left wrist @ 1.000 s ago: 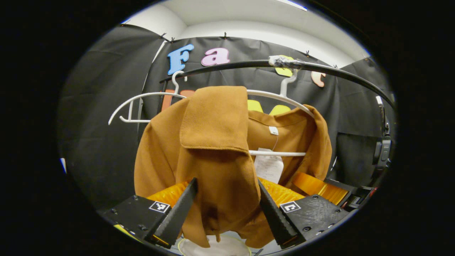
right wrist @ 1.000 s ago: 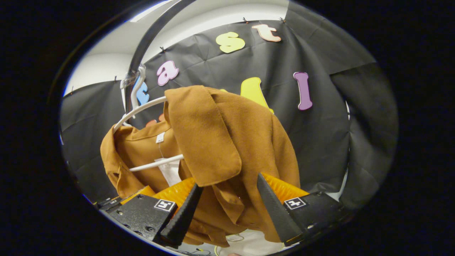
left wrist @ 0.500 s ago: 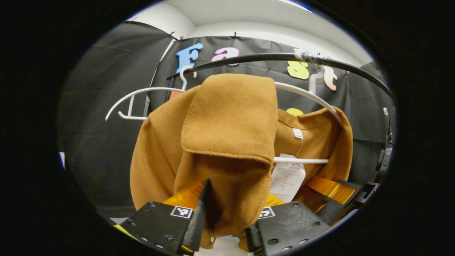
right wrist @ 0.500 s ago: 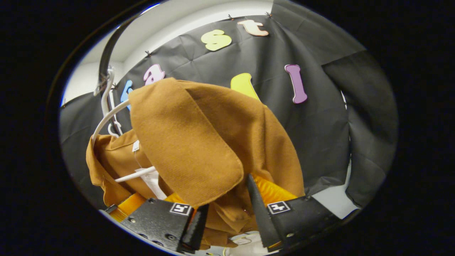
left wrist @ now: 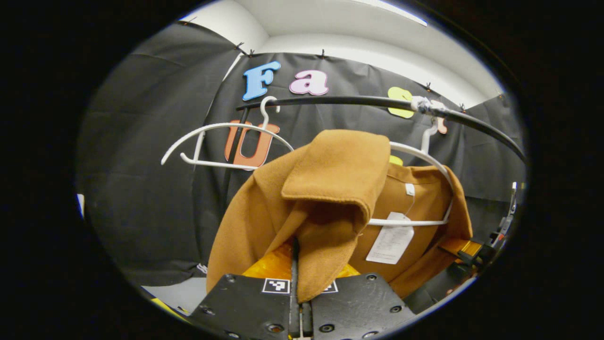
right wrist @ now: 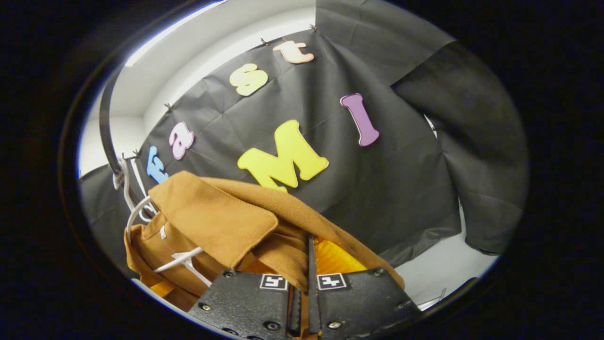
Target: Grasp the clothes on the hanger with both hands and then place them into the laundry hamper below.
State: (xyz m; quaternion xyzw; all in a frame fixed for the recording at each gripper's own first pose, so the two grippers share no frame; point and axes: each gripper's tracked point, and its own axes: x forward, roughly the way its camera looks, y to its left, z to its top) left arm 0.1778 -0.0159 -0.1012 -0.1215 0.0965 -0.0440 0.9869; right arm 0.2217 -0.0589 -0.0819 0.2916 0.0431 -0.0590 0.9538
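Both grips are on! The left hand-held gripper (left wrist: 296, 288) is pinching a fold of the brown coat (left wrist: 330, 189) just under its lapel, fingers pressed together with the cloth running down between them. The right hand-held gripper (right wrist: 302, 293) is clamping the coat (right wrist: 222, 222) on its other shoulder, jaws squeezed tight on the fabric.

The coat is hanging on the white hanger (left wrist: 415, 189), which is hooked over the black rail (left wrist: 358, 100); an empty white hanger (left wrist: 222, 141) is sitting beside it on the same rail. The hamper is out of sight in these views.

So the step in hand, by my reading, is getting the coat off the hanger. To do that well, both hands should be lifting together, raising the shoulders up and clear of the hanger's ends rather than tugging straight down, which could drag the hanger off the rail. Keeping the pinches firm matters too: this looks like heavy cloth that could slip.
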